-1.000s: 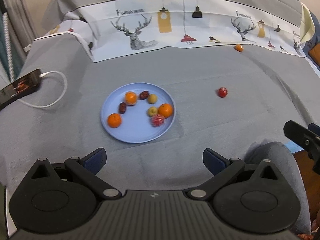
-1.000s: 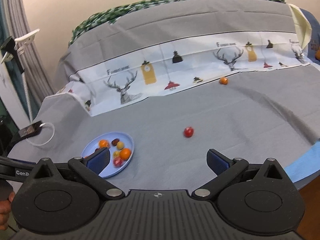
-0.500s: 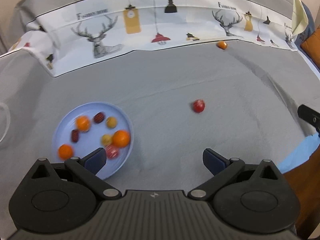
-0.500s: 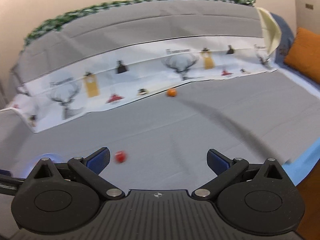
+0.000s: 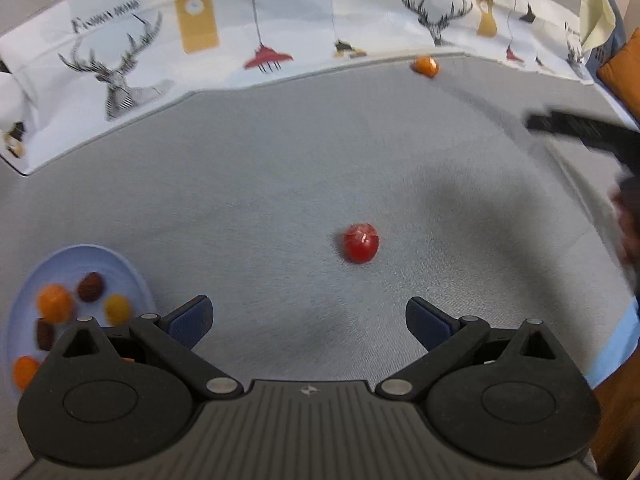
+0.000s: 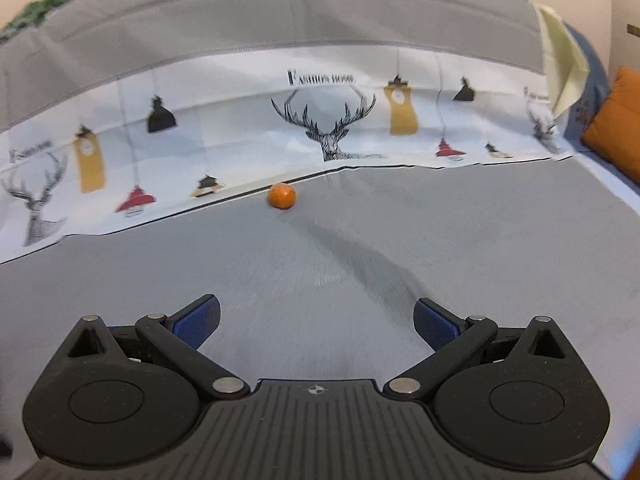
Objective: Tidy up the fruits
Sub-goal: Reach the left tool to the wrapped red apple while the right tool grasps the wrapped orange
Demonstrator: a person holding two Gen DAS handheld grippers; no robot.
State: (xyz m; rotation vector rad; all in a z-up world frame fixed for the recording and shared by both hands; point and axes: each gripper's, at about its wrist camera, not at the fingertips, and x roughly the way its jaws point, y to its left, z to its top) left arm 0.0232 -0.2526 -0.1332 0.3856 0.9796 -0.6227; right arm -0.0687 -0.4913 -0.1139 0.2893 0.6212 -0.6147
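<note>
- My left gripper (image 5: 308,314) is spread wide with nothing between its blue pads; my right gripper (image 6: 316,318) is just as wide and just as empty.
- Taking the small round glossy red fruit (image 5: 361,242) as the landmark: it lies on the grey bedspread (image 5: 280,184) straight ahead of my left jaws, close, not touching them.
- A second ago it sat far off to the right in my left view, with the plate centred. I have since swung toward it, so I judge it is my left gripper's next pick.
- The round pale-blue plate (image 5: 132,276) lies left of the red fruit and nearer me, holding orange, yellow and dark brown fruits, all blurred.
- A small round orange fruit (image 6: 282,196) lies well beyond the red fruit, against the edge of the white deer-print cloth (image 6: 340,128).
- My right gripper has turned to face that orange fruit head-on, still well short of it.
- Two fruits remain off the plate.
- The red fruit's skin shows pale highlights; it looks smooth and could roll.
</note>
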